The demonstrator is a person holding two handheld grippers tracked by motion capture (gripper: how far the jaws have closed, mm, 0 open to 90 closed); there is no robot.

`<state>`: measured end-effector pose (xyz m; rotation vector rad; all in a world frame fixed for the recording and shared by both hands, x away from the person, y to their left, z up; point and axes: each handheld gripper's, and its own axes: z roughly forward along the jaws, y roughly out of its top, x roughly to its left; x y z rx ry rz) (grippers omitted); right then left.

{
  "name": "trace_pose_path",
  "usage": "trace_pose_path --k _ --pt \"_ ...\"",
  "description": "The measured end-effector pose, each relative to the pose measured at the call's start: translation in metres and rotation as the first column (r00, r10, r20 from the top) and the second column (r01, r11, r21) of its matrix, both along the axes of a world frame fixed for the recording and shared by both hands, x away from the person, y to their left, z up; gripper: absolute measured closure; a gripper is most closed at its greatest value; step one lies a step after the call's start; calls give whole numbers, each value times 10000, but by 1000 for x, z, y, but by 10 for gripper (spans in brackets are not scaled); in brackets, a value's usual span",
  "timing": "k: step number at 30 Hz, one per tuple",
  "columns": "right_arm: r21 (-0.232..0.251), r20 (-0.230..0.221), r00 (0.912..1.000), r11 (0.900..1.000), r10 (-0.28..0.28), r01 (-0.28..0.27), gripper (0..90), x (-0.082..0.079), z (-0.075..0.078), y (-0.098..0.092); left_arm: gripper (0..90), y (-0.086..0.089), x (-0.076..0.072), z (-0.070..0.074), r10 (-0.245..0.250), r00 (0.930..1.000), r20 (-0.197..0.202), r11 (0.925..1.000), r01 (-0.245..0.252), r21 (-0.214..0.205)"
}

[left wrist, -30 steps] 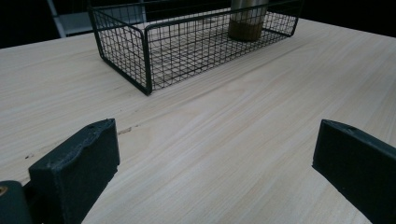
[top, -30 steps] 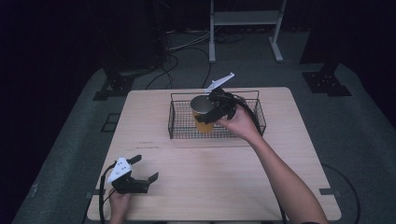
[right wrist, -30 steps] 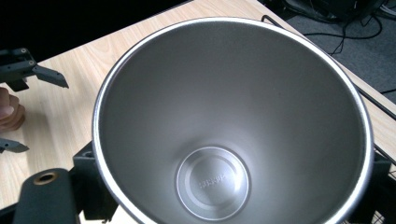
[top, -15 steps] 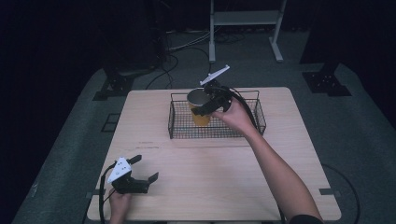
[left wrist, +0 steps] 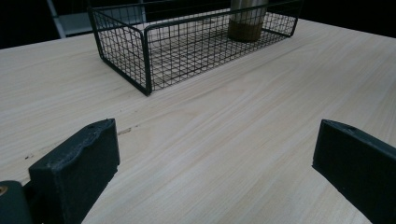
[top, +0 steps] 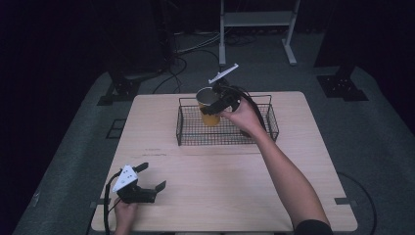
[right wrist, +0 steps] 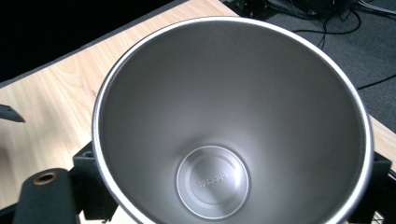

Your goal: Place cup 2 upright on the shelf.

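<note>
Over the wire basket: right gripper [top: 215, 105] is clamping a steel cup [top: 209, 105].

Right jaws are sitting closed against the cup's outer wall, cup upright at the basket's [top: 188, 131] far-left part; whether its base is touching the mesh, I cannot tell. Left gripper [top: 147, 183] is resting at the worktop's [top: 205, 171] near-left edge, jaws spread wide, holding nothing. Bare worktop is lying between basket and left gripper.

A pale wood grain is shown by the tabletop [top: 220, 166]. The wire basket [top: 188, 128] is black, its mesh a fine square grid. The cup [top: 209, 108] is coloured yellow-orange outside and brushed silver within. Black jaws are carried by the left gripper [top: 147, 177], topped by a light grey plate.
</note>
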<state>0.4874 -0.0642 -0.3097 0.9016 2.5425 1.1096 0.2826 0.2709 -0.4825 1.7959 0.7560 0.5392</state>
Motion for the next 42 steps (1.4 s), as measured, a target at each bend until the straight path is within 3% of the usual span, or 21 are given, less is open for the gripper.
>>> trace_pose_path --k 24,42 --pt "-86 -361 9965 9971 -754 751 142 28 -28 4 0 0 0 0 -5 10000 12 10000 5 -85" --pt "-234 -489 9940 9950 -977 966 142 37 -43 8 0 0 0 0 -15 10000 39 10000 15 -39"
